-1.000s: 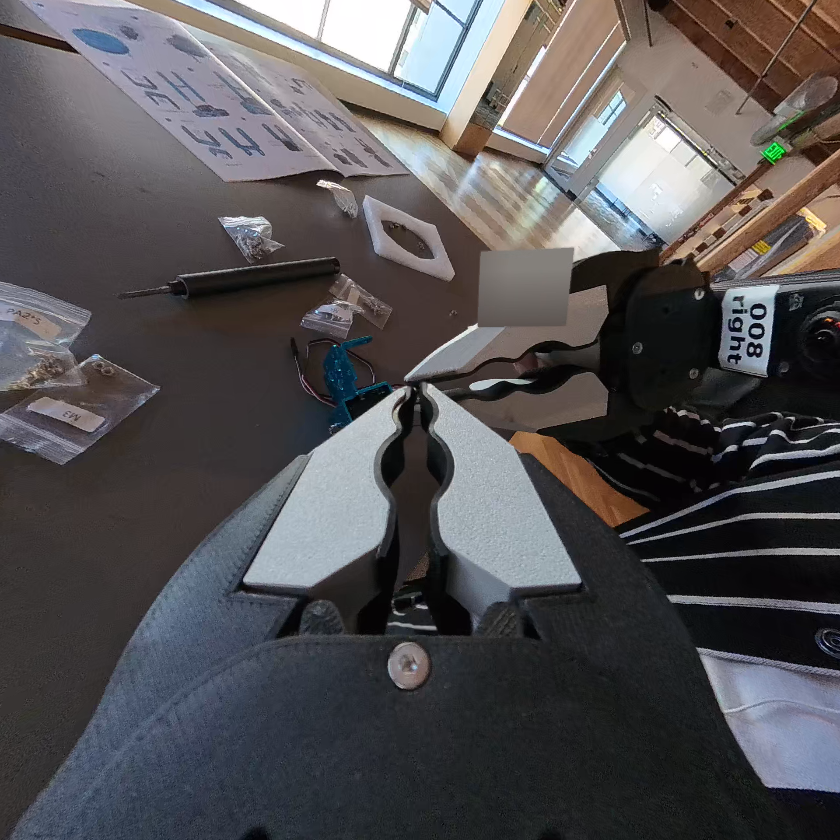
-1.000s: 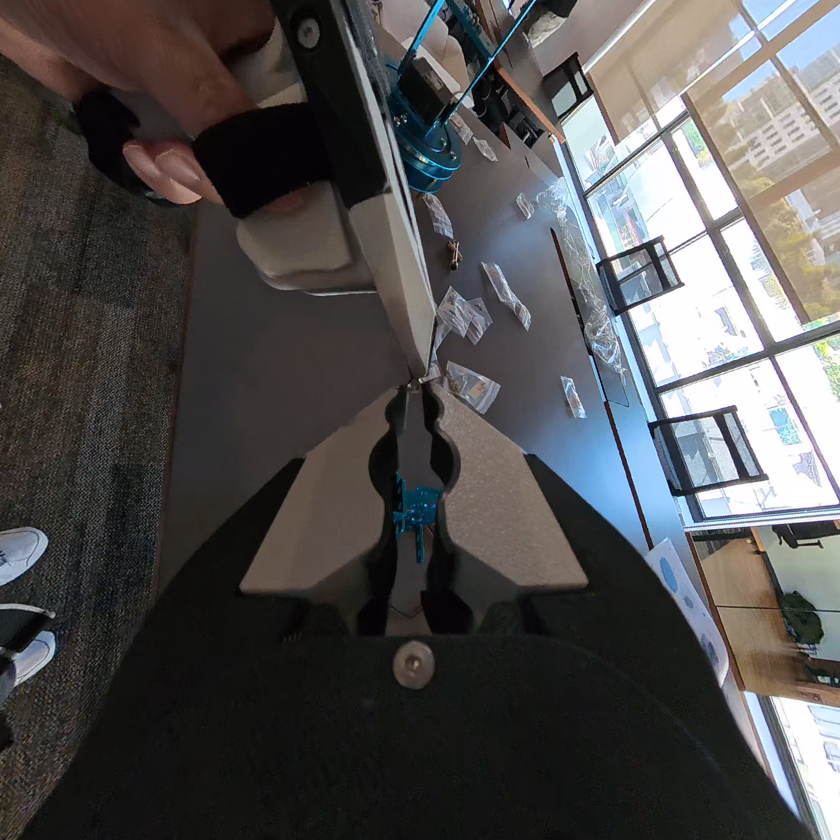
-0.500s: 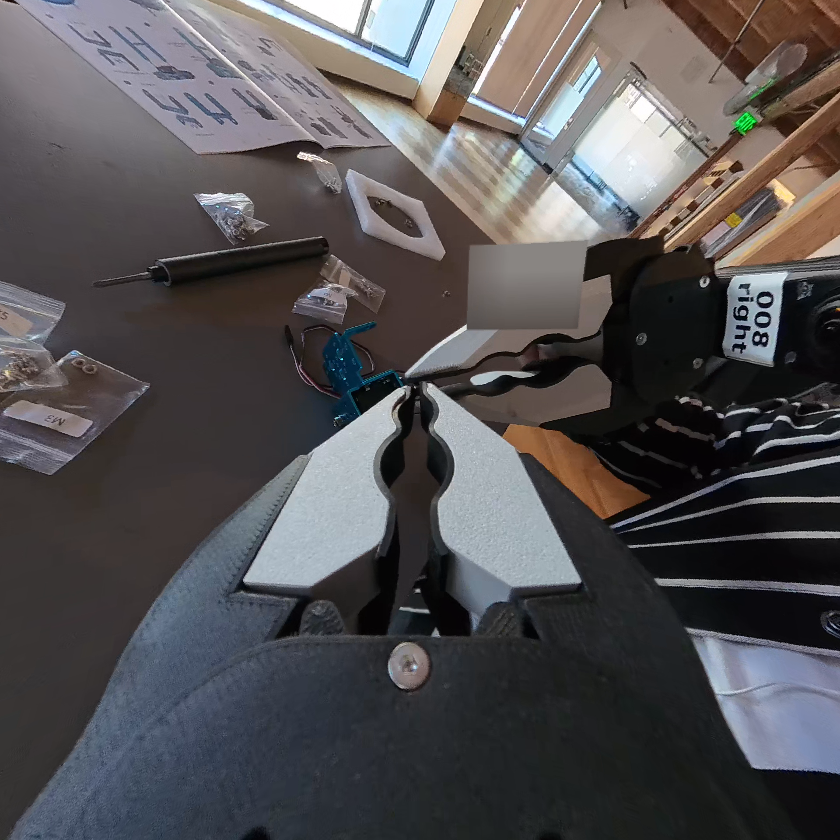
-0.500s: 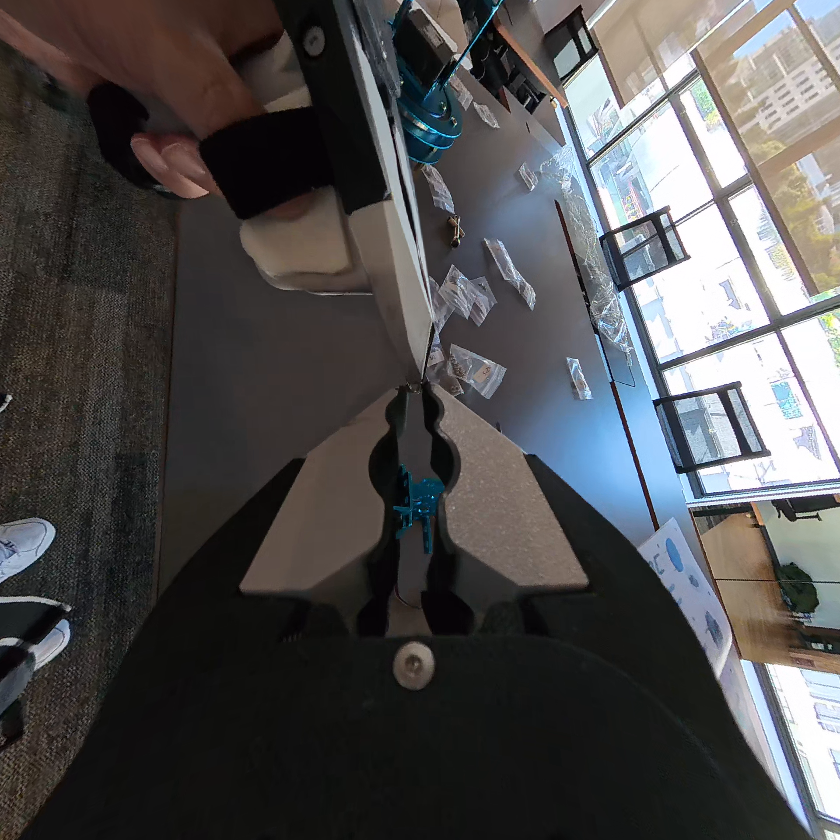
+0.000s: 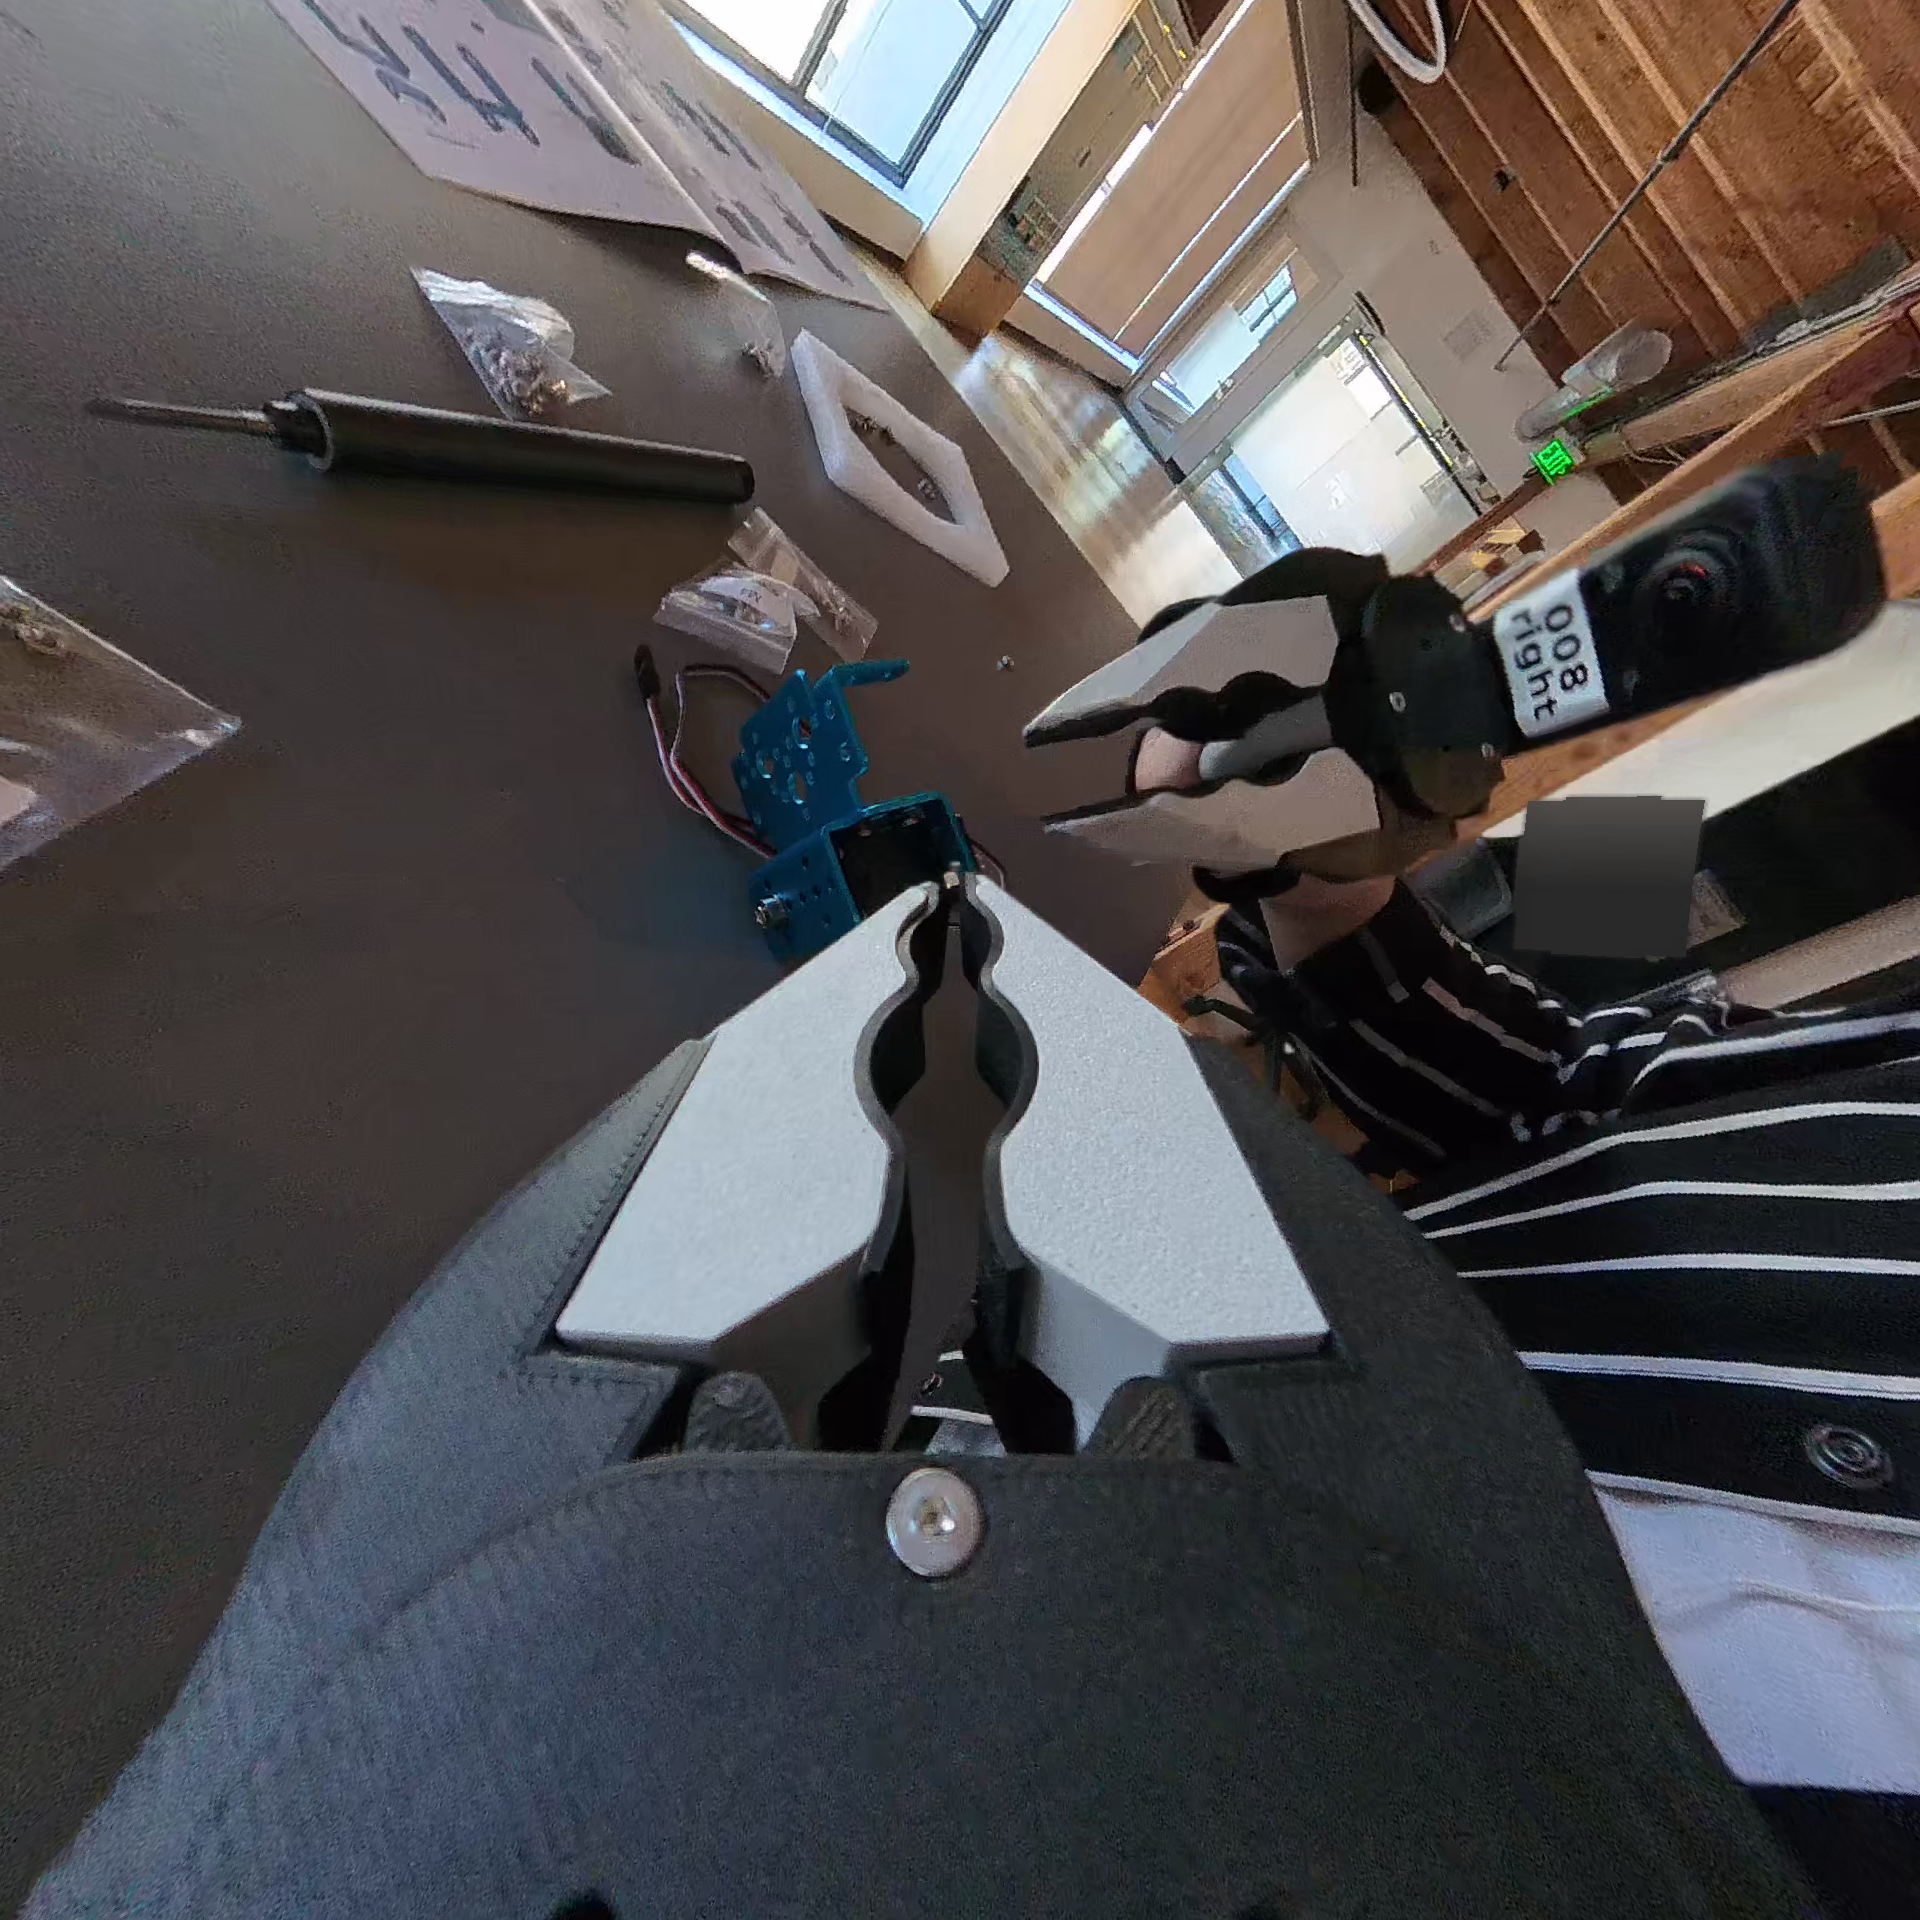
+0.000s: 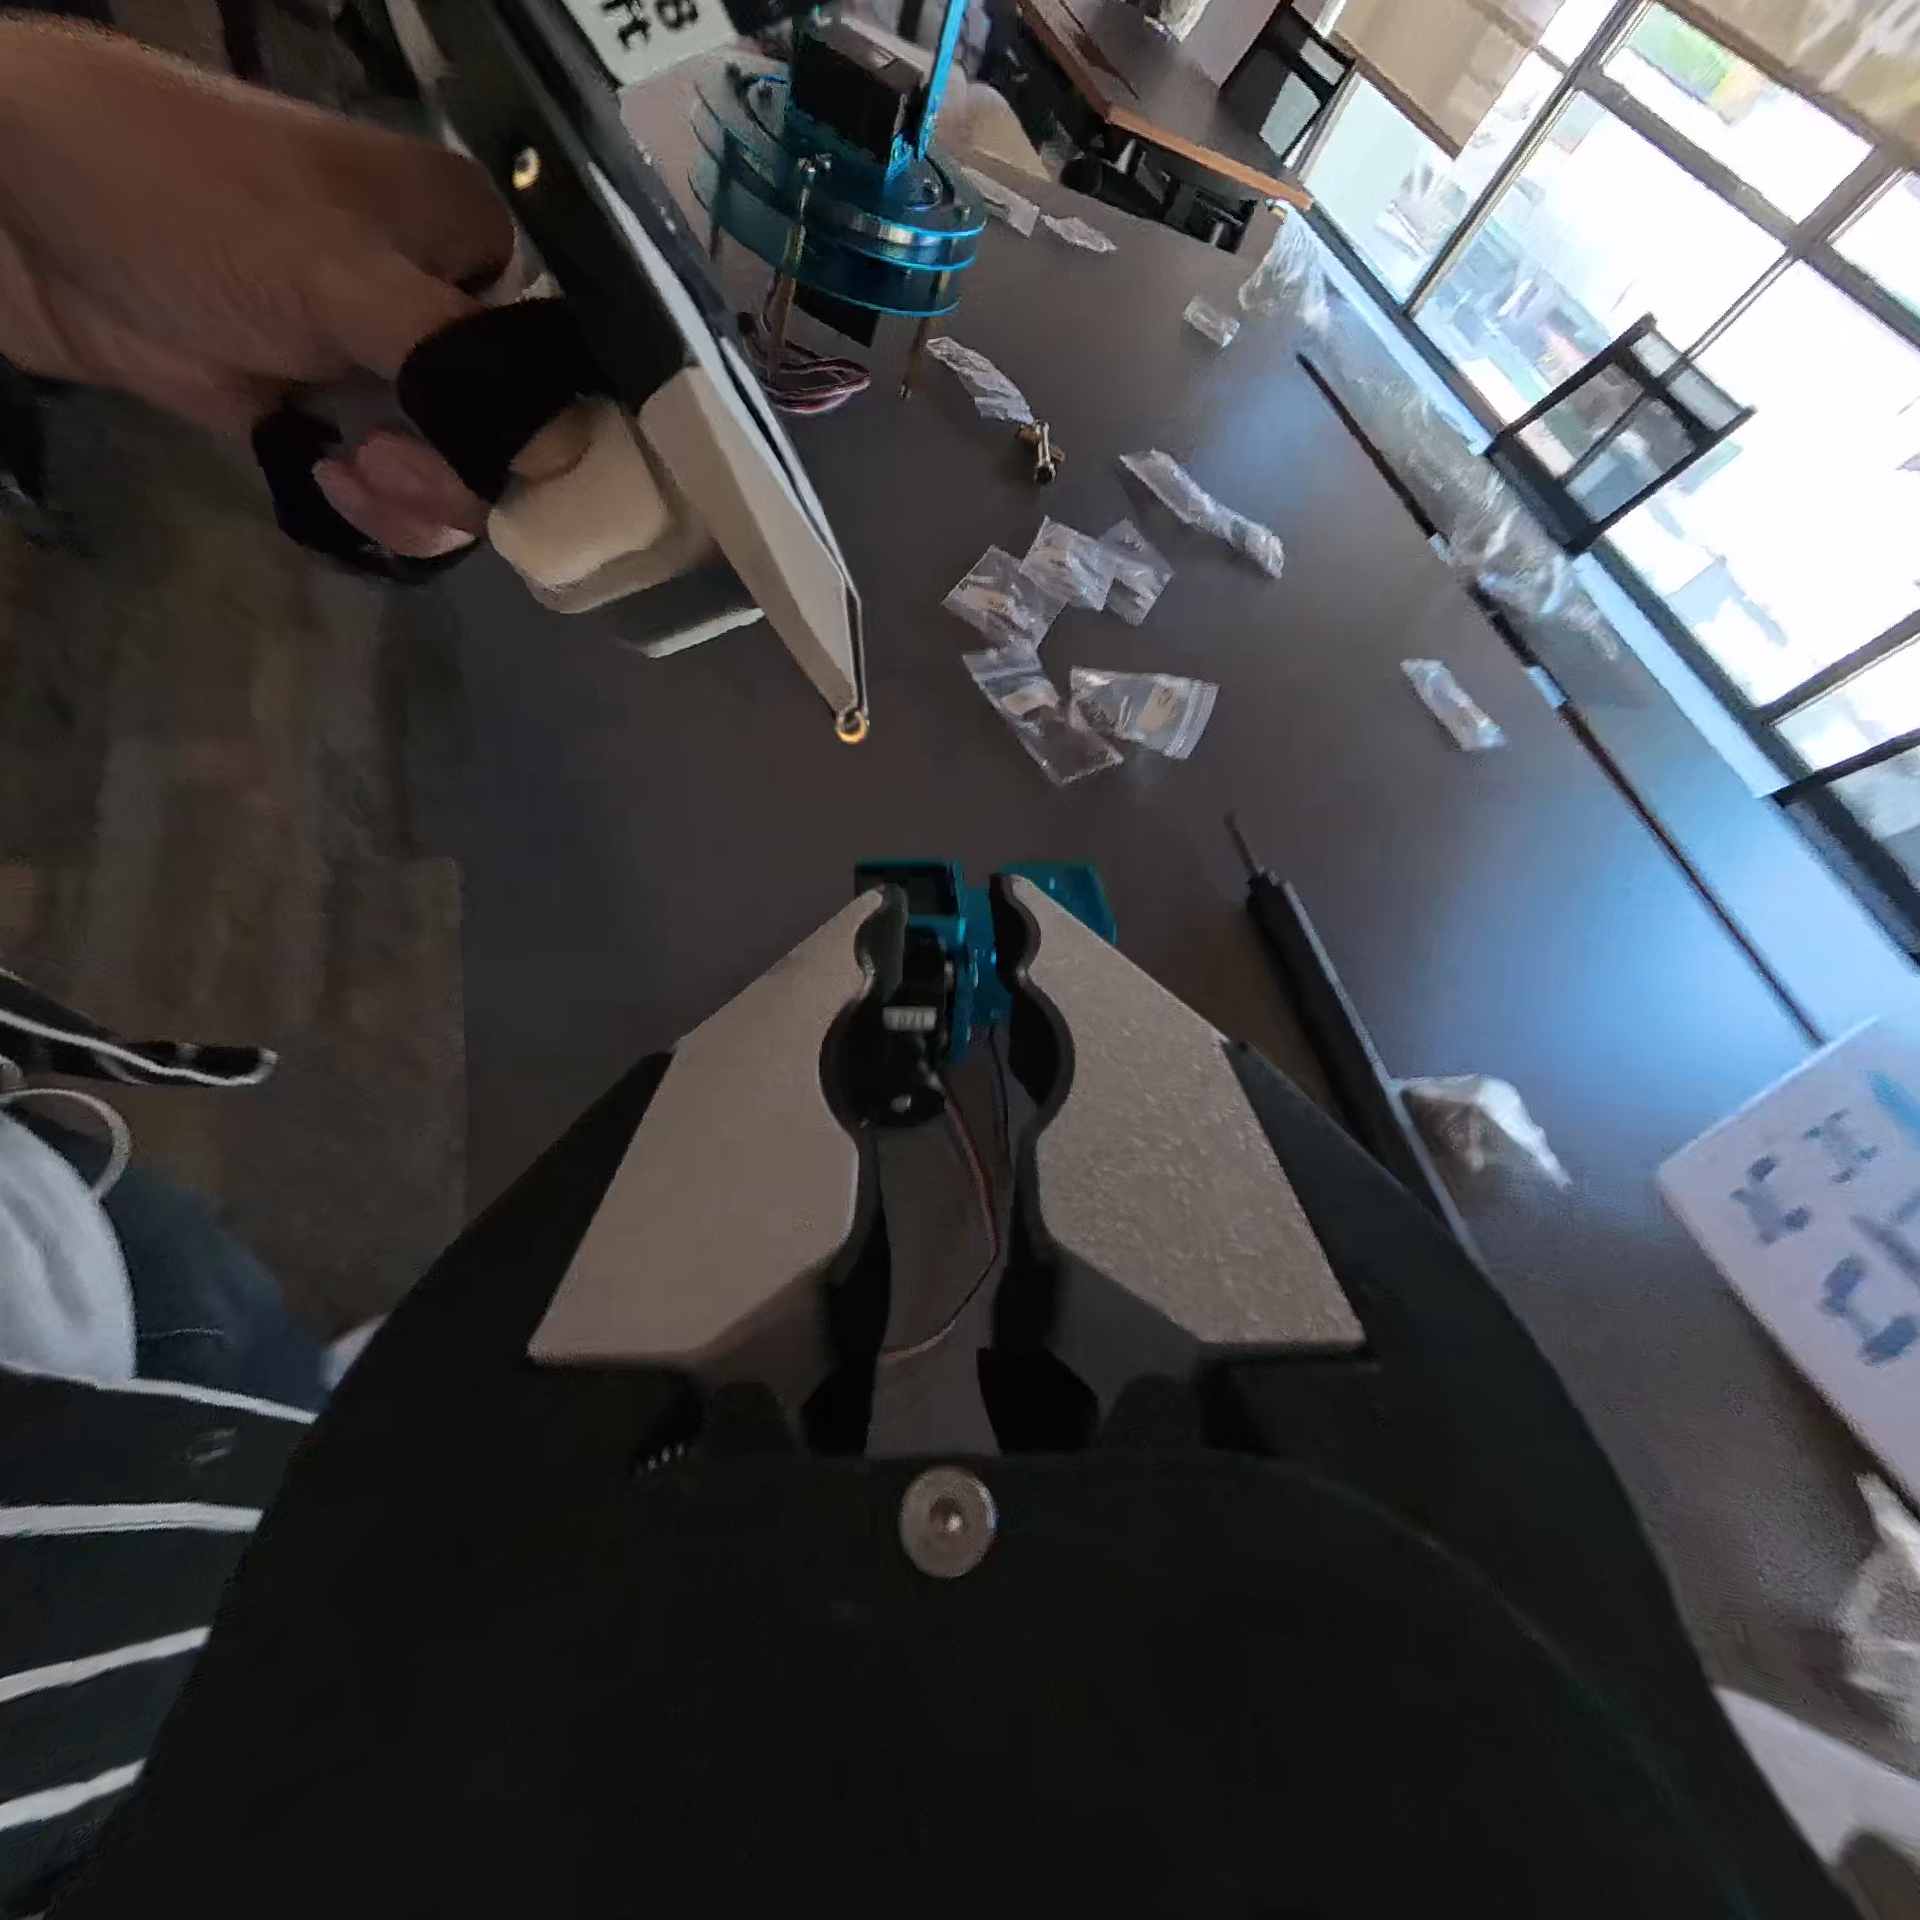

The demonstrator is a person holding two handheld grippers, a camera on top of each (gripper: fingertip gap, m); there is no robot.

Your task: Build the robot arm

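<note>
My left gripper (image 5: pixel 951 891) is shut on a small metal ring (image 6: pixel 850 724) pinched at its very tips; it also shows in the right wrist view (image 6: pixel 854 707), held above the dark table (image 5: pixel 312 1039). A blue metal bracket with a black servo and wires (image 5: pixel 821 800) lies on the table just beyond the left tips. My right gripper (image 6: pixel 943 899) is open and empty, and its fingers frame the blue bracket (image 6: pixel 940 935) from above. In the left wrist view the right gripper (image 5: pixel 1039 779) hangs to the right of the bracket, apart from the left tips.
A black screwdriver (image 5: pixel 499 452), a white foam frame (image 5: pixel 894 457), several small clear bags of hardware (image 6: pixel 1081 665) and printed sheets (image 5: pixel 499 104) lie on the table. A blue round assembly (image 6: pixel 852 208) stands at the far end. A person's striped sleeve (image 5: pixel 1558 1143) is at the table edge. My right fingertips sit around 4 centimeters from my left ones.
The two grippers' tips were together; the right gripper has opened, let go and swung away toward the blue bracket. The left gripper stays shut on the ring.
</note>
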